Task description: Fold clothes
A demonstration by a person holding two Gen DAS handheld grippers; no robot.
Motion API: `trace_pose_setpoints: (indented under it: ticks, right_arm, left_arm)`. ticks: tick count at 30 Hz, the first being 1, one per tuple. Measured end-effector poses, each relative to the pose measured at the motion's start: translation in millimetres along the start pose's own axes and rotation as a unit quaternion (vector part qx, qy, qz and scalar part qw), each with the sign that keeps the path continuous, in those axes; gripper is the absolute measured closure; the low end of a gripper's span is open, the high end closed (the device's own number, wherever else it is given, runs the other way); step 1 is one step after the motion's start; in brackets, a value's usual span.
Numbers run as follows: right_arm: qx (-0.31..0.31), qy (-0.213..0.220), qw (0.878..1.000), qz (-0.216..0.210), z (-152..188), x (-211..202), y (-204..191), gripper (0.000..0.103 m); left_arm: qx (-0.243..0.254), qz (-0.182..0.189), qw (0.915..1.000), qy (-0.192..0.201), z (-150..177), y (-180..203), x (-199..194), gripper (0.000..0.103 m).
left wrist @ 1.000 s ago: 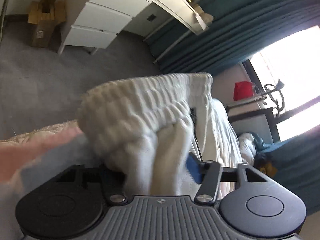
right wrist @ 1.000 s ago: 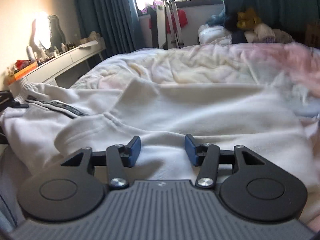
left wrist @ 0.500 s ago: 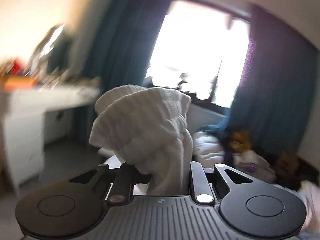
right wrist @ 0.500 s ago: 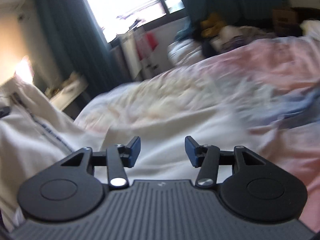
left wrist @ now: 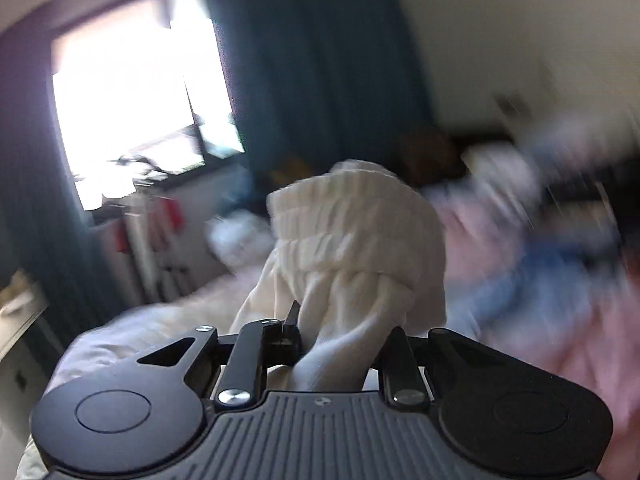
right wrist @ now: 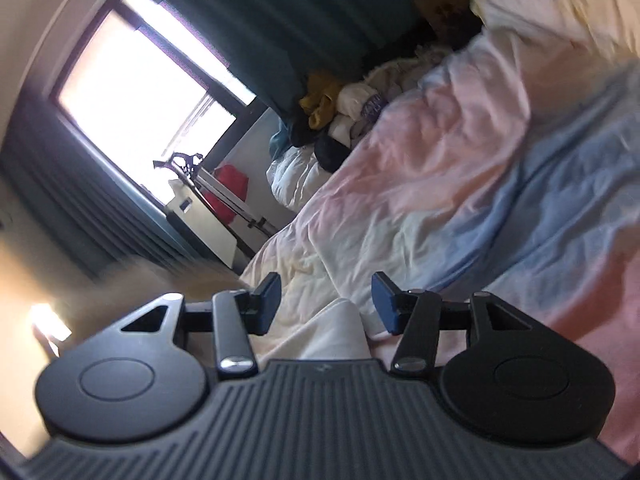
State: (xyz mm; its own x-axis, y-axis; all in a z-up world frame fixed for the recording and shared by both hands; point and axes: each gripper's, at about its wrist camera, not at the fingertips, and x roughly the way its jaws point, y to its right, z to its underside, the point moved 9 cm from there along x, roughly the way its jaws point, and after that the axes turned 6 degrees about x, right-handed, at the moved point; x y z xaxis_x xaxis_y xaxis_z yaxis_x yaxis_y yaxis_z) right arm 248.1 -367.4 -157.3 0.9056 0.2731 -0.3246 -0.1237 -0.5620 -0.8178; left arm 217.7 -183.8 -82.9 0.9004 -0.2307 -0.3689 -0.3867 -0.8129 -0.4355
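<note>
Daylight pours through a bright window (right wrist: pixel 132 92) framed by dark teal curtains (right wrist: pixel 280 12), and a bed (right wrist: pixel 460 168) spread with a rumpled duvet in pink, pale blue and cream fills the right wrist view; a heap of clothes (right wrist: pixel 340 108), yellow, white and dark, lies at the bed's far end near the curtains, with something red (right wrist: pixel 230 184) below the window; the left gripper (left wrist: pixel 340 332) pinches a bunched white garment (left wrist: pixel 356 248) between its fingers, the ribbed, gathered band of the cloth rising above the gripper and hiding most of the fingertips; the garment is lifted clear, with the blurred bed and window behind it; a thin dark strip, perhaps a drawstring, shows at the cloth's left edge just above the gripper, though what it is cannot be told for sure; the right gripper (right wrist: pixel 325 300) is spread wide with nothing between its blue-padded fingers (right wrist: pixel 267 300), tilted so the room slants across the view; a fold of cream-white fabric (right wrist: pixel 320 332) lies on the duvet just beyond the gap between the fingers, apart from them; much of the left wrist view is smeared by motion blur.
</note>
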Motion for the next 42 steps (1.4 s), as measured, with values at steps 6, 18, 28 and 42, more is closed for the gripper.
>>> trace_pose_setpoints:
  ticks: [6, 18, 28, 42]
  right_arm:
    - [0.102, -0.084, 0.989, -0.065, 4, 21, 16, 0.05]
    - [0.053, -0.18, 0.979, -0.085, 43, 41, -9, 0.05]
    - [0.065, -0.256, 0.963, -0.062, 69, 101, -14, 0.05]
    - [-0.003, -0.189, 0.972, -0.137, 45, 102, -65, 0.084]
  left_arm:
    - [0.146, 0.002, 0.9892, -0.003, 43, 50, 8, 0.071]
    - [0.137, 0.026, 0.9901, -0.014, 97, 48, -51, 0.04]
    - [0.077, 0.031, 0.9955, -0.045, 109, 35, -73, 0.041]
    - [0.059, 0.027, 0.9976, 0.025, 96, 16, -77, 0.076]
